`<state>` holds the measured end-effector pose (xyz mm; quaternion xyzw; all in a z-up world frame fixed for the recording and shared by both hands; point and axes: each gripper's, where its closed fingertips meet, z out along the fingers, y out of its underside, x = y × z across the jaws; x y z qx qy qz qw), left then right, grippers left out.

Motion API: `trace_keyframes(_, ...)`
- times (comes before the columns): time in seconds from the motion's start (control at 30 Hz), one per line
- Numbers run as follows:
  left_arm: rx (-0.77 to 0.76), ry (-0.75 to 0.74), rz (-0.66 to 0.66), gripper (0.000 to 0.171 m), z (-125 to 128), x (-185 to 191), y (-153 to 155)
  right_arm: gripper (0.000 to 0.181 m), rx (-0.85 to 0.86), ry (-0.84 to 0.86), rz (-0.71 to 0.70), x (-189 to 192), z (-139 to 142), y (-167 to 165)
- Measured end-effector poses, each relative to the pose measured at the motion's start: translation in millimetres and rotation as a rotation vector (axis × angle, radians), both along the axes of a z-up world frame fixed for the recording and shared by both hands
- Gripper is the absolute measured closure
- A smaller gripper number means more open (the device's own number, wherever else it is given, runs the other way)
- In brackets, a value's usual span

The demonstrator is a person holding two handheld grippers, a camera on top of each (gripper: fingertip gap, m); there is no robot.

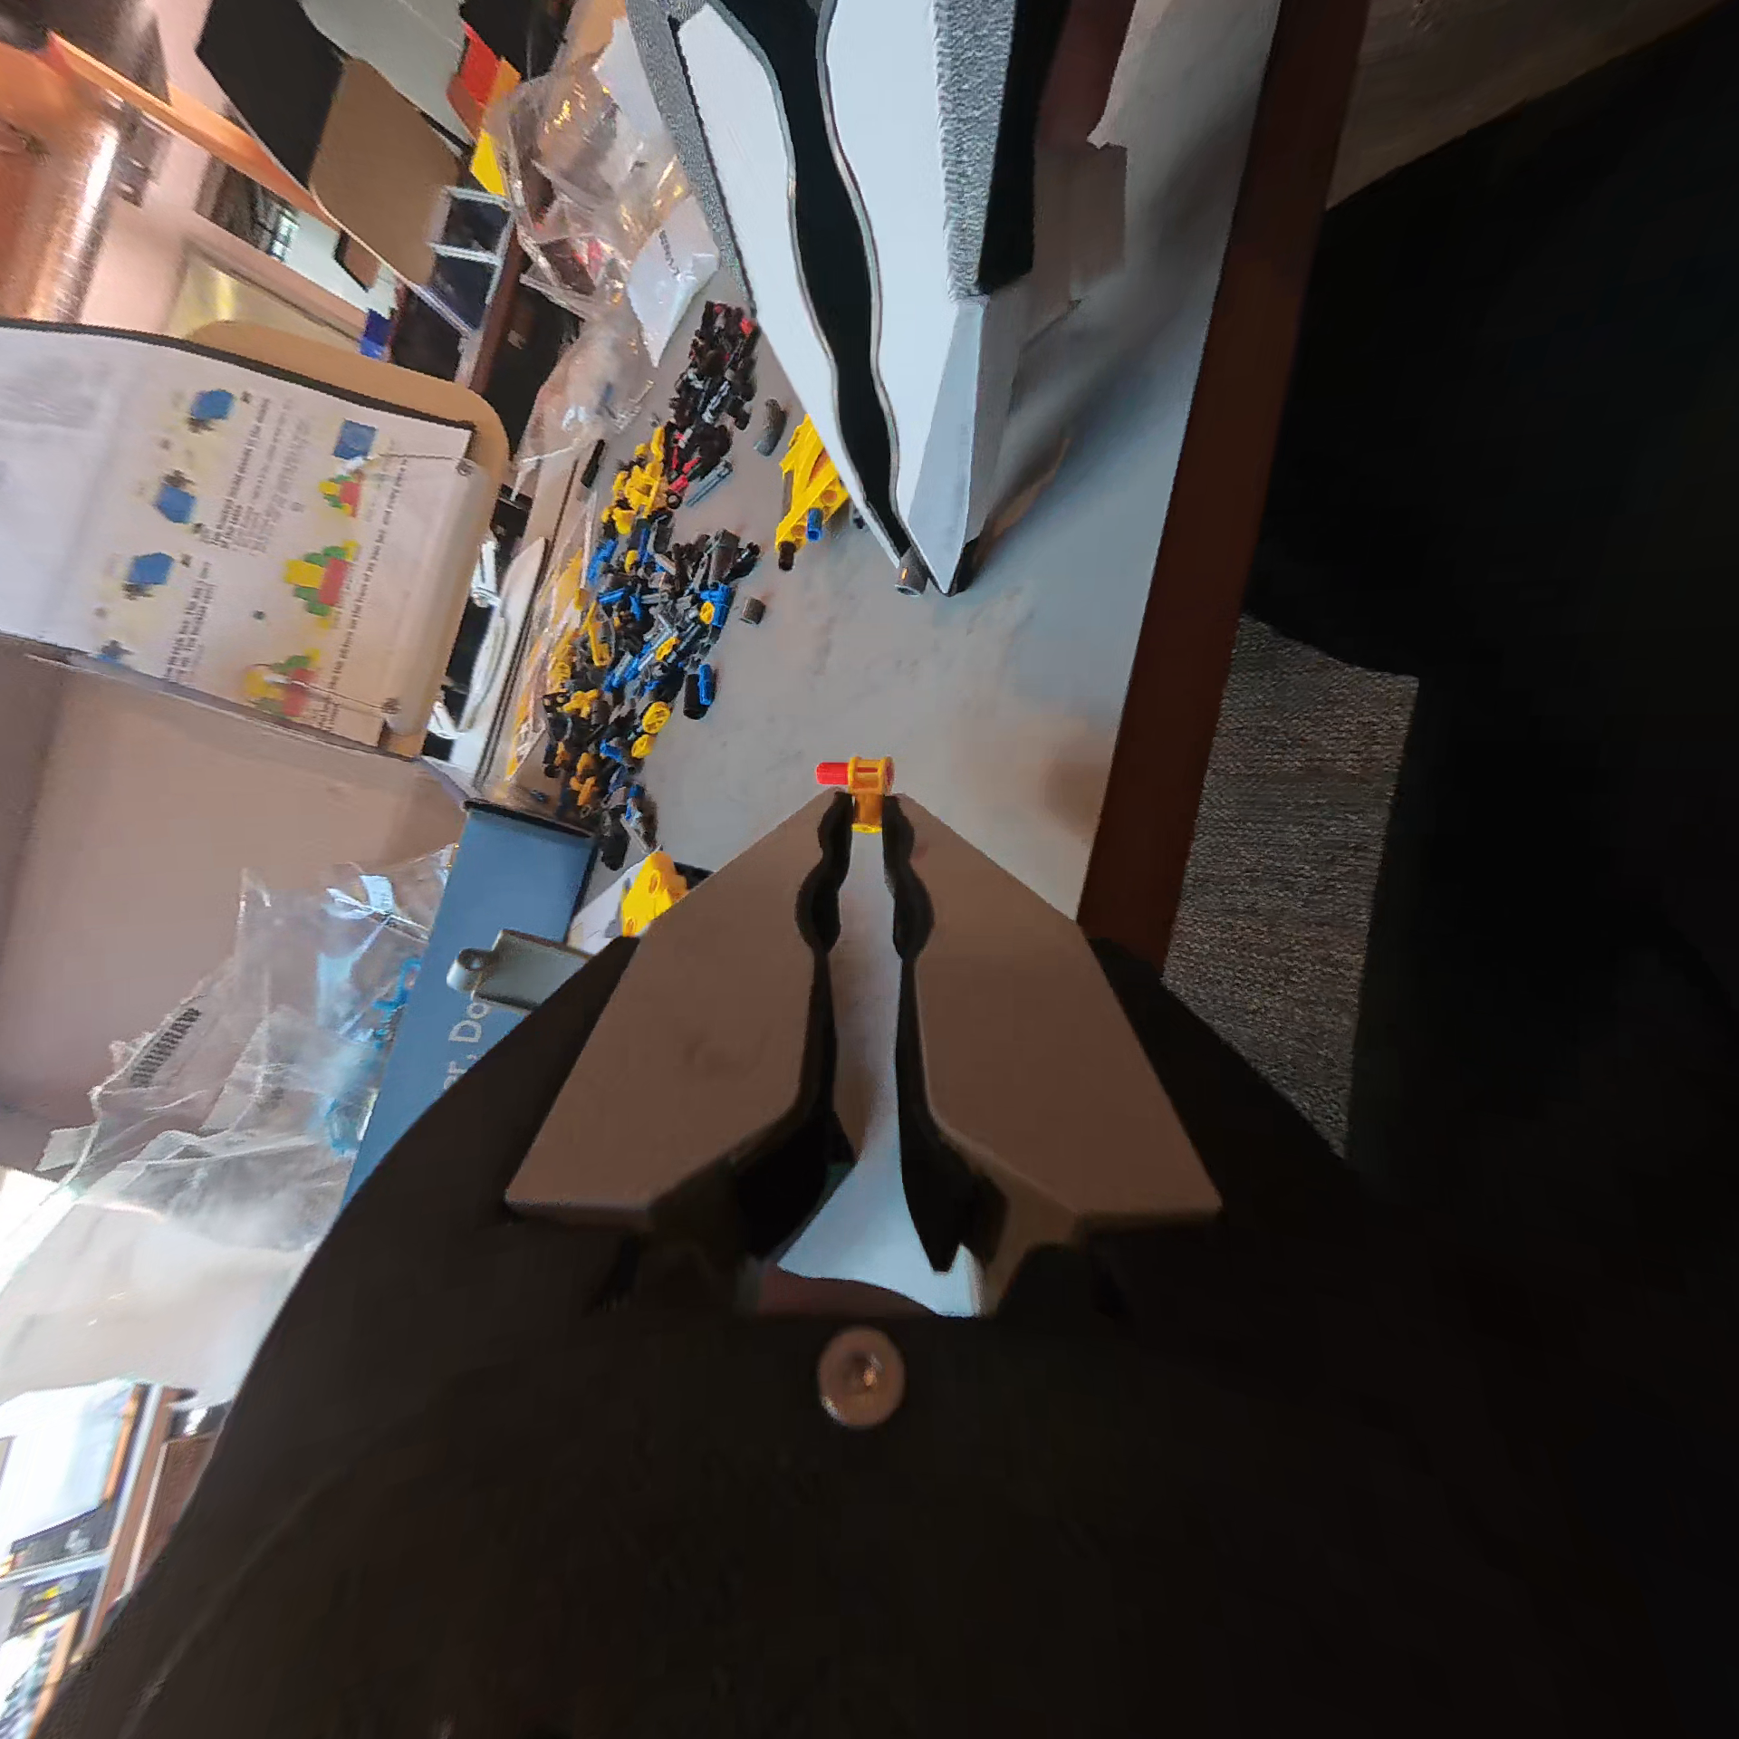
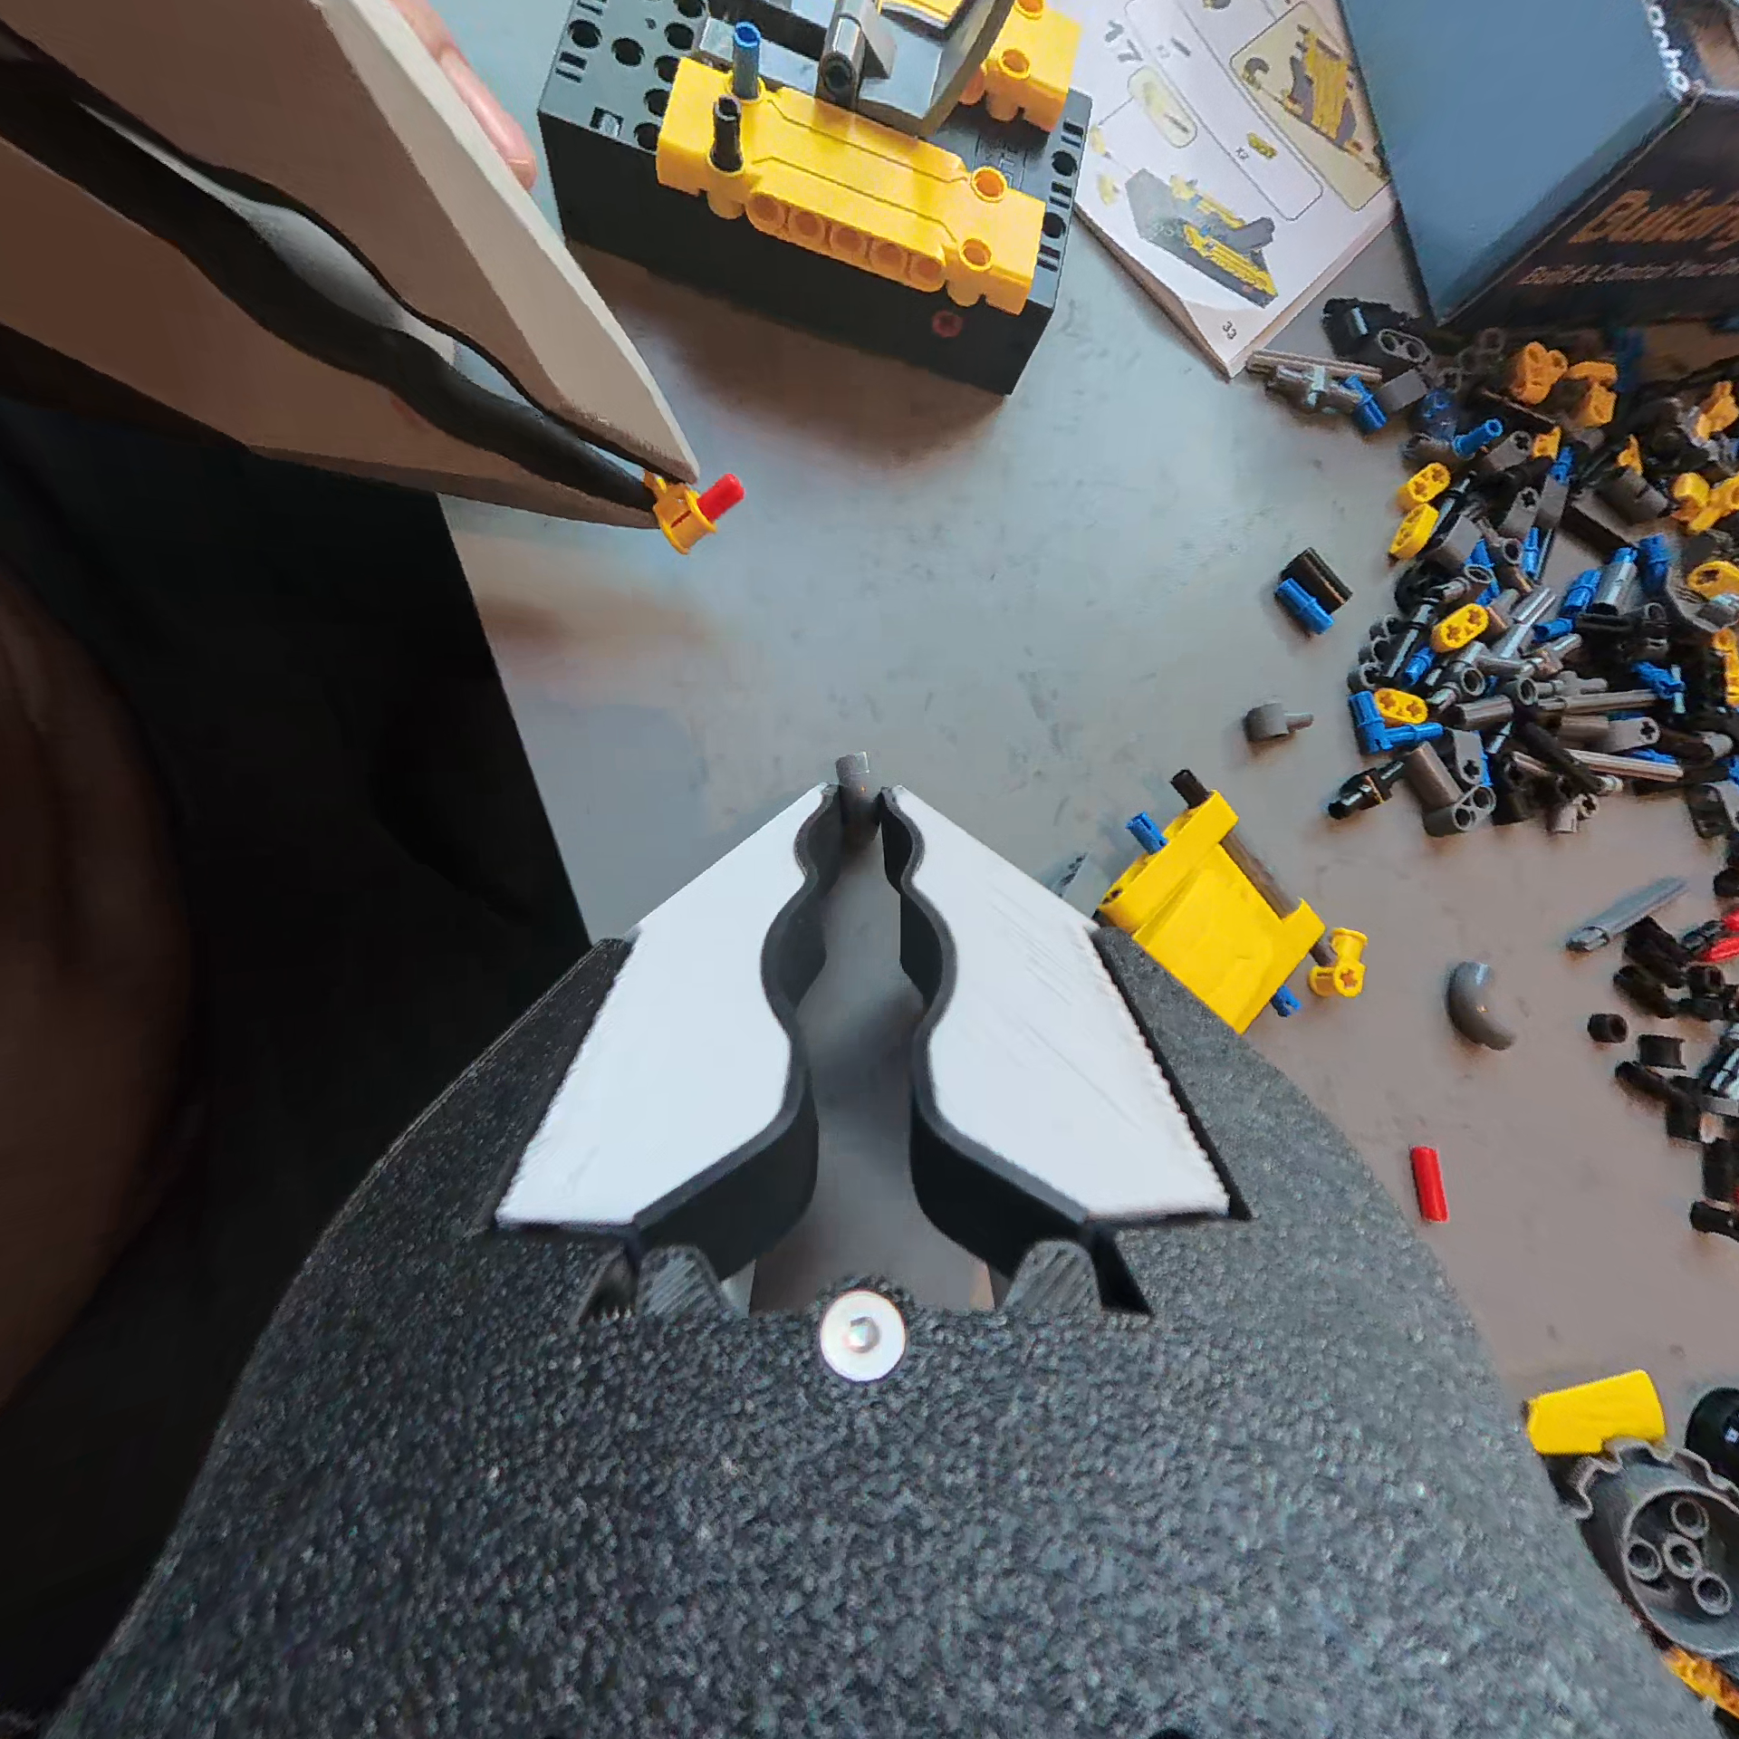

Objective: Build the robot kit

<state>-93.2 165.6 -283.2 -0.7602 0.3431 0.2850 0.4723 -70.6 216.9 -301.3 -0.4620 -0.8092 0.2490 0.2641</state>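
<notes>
Two grippers hang above a grey table (image 2: pixel 941 612), each with a small building-toy part at its tips. The left gripper (image 1: pixel 864 800) pinches a yellow connector (image 1: pixel 868 790) that carries a red pin (image 1: pixel 831 773) sticking out sideways; the piece is off the tabletop, near the table's wooden edge (image 1: pixel 1176 659). From the right wrist view the same connector (image 2: pixel 679 513) shows at the left gripper's tips, up and to the left of the right gripper (image 2: pixel 858 800). The right gripper's tips clamp a small dark grey peg (image 2: pixel 854 773), which pokes out just past them.

Around them, a black and yellow half-built model (image 2: pixel 828 188) stands at the far side of the table, with an open instruction booklet (image 2: pixel 1223 188) beside it and a blue box (image 2: pixel 1524 141) farther right. A heap of loose blue, yellow, black and grey parts (image 2: pixel 1524 659) spreads along the right. Just right of the right gripper lies a yellow sub-assembly (image 2: pixel 1214 922) with blue and black pins. A loose red pin (image 2: pixel 1428 1184) and a grey elbow piece (image 2: pixel 1482 1007) lie apart on the bare surface. Between the two grippers the tabletop is bare.

Both grippers' fingers are drawn nearly together, each closed on its part.
</notes>
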Motion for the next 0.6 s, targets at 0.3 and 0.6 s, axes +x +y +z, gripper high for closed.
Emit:
trace_keyframes(0.3,0.038,0.003,0.024,0.168,4,-3,-1,0.172,0.001,0.030,0.000,-8,2,-3)
trace_keyframes(0.6,0.150,-0.091,0.002,0.168,25,1,-2,0.164,-0.177,0.121,0.040,-8,31,-13)
